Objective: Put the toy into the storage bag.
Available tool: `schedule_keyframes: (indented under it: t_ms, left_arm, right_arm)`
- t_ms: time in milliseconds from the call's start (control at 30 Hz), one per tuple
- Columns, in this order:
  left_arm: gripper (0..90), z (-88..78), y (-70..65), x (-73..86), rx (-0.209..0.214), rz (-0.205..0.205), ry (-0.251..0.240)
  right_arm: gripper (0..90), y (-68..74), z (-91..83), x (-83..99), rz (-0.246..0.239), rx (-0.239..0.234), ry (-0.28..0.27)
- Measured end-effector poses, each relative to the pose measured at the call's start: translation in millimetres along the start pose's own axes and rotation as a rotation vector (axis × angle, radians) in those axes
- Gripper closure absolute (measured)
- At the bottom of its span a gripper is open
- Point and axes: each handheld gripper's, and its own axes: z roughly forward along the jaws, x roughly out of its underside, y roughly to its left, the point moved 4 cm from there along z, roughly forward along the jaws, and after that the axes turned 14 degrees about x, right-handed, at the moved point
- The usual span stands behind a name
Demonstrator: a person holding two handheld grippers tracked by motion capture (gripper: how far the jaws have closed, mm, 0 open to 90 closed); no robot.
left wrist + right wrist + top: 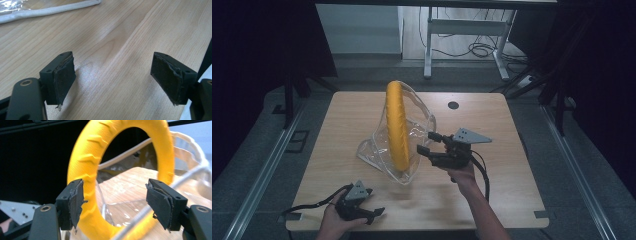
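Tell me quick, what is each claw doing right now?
Left gripper: open, holding nothing, over the bare table.
Right gripper: open, holding nothing, beside the yellow ring in the clear bag.

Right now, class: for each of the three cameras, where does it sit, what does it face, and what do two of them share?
High view: above the near edge, looking down on the wooden table; both forearms, left gripper, right gripper.
Left gripper view: behind its own open jaws, facing bare tabletop.
Right gripper view: behind its own open jaws, facing the yellow ribbed ring.
Shared: ring in clear plastic bag.
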Motion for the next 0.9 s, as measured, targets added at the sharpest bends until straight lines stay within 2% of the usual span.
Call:
schedule_keyframes:
  t_ms: [300,500,700,900]
  left_arm:
    - [19.6,0.2,1.0,0.0,-0.005,0.0,0.005]
    - [19.6,0.8,1.3,-0.2,-0.007,-0.004,0.004]
    - [19.6,1.3,1.5,-0.7,-0.005,-0.01,0.001]
    - [19.6,1.3,1.5,-0.6,-0.006,-0.009,0.002]
  right_arm:
    - [30.3,-20.5,-21.5,16.7,-0.013,0.051,0.016]
    - [30.2,-36.6,-36.8,36.3,-0.028,0.094,0.056]
    - [30.2,-45.9,-43.5,49.5,-0.012,0.121,0.074]
    - [30.2,-47.8,-43.3,52.8,-0.006,0.121,0.076]
